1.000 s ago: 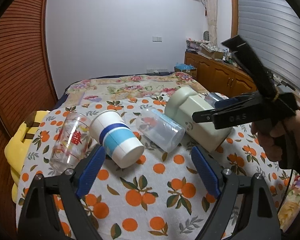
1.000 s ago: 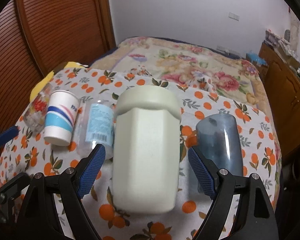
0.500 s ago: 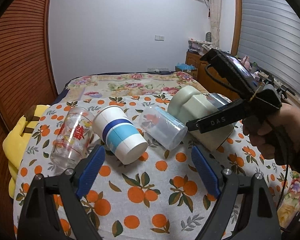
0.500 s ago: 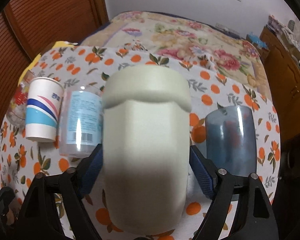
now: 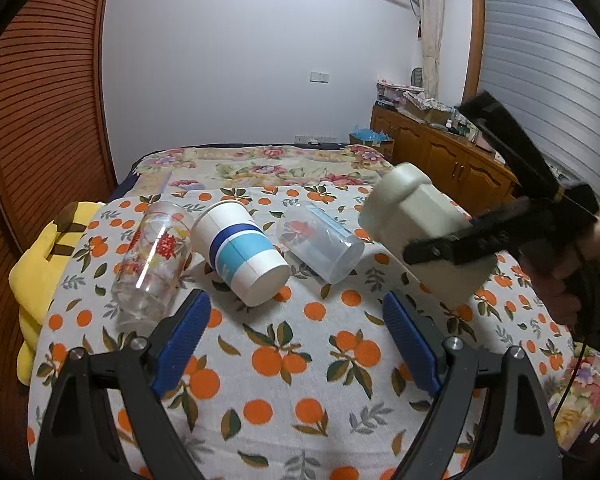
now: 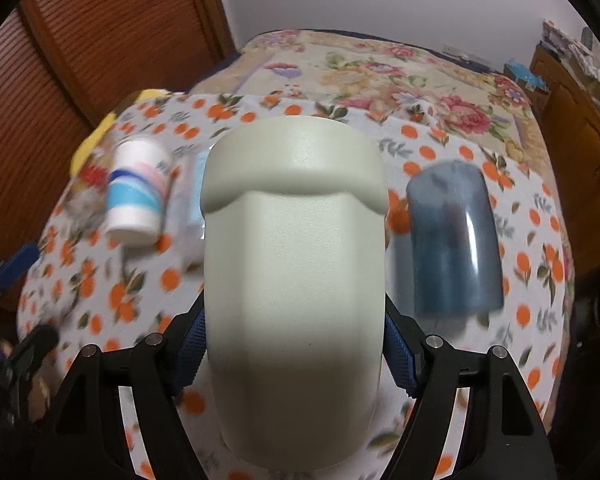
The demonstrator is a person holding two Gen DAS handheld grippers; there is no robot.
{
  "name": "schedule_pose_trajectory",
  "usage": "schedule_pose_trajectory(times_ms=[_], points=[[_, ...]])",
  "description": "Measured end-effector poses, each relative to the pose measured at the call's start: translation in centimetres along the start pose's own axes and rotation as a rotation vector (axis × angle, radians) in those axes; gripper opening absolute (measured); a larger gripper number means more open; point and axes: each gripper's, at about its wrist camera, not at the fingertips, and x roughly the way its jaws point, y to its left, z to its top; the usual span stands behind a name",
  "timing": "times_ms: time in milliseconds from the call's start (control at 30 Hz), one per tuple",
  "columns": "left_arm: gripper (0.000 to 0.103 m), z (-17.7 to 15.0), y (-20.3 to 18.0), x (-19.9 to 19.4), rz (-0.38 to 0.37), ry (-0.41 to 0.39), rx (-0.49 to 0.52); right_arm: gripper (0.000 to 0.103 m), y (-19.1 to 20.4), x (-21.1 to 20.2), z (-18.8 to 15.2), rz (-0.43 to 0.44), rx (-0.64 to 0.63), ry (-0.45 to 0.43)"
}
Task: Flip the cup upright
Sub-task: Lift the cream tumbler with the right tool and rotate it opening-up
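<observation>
My right gripper (image 6: 296,352) is shut on a large pale green cup (image 6: 292,280) and holds it lifted off the table, tilted, as the left wrist view (image 5: 424,236) shows. My left gripper (image 5: 296,340) is open and empty, low over the orange-print tablecloth (image 5: 284,360). Ahead of it lie on their sides a patterned glass (image 5: 152,256), a white paper cup with blue bands (image 5: 240,252) and a clear plastic cup (image 5: 320,244). A dark blue translucent cup (image 6: 452,240) lies on its side to the right of the green cup.
A yellow plush toy (image 5: 40,264) hangs at the table's left edge. A bed with a floral cover (image 5: 260,168) is behind the table. A wooden slatted door (image 5: 32,120) stands at left, wooden cabinets (image 5: 452,164) at right.
My right gripper closed on the pale green cup and raised it off the cloth, tilting it. The left gripper stayed open and drew back slightly.
</observation>
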Motion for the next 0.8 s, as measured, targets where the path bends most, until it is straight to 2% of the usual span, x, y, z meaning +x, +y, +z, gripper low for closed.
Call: schedule_pose_trajectory(times_ms=[167, 367, 667, 800], points=[[0.088, -0.8, -0.1, -2.0, -0.012, -0.005, -0.017, 0.077, 1.1, -1.4, -3.2, 0.061, 0.03, 0.002], [0.088, -1.6, 0.0, -3.3, -0.021, 0.0, -0.03, 0.078, 2.9, -1.1, -5.9, 0.083, 0.046, 0.014], [0.088, -2.4, 0.9, -3.9, -0.008, 0.013, -0.061, 0.078, 6.4, -0.3, -7.3, 0.131, 0.024, 0.03], [0.088, -2.5, 1.0, -3.9, -0.001, 0.014, -0.063, 0.078, 7.1, 0.3, -7.2, 0.096, 0.008, 0.021]])
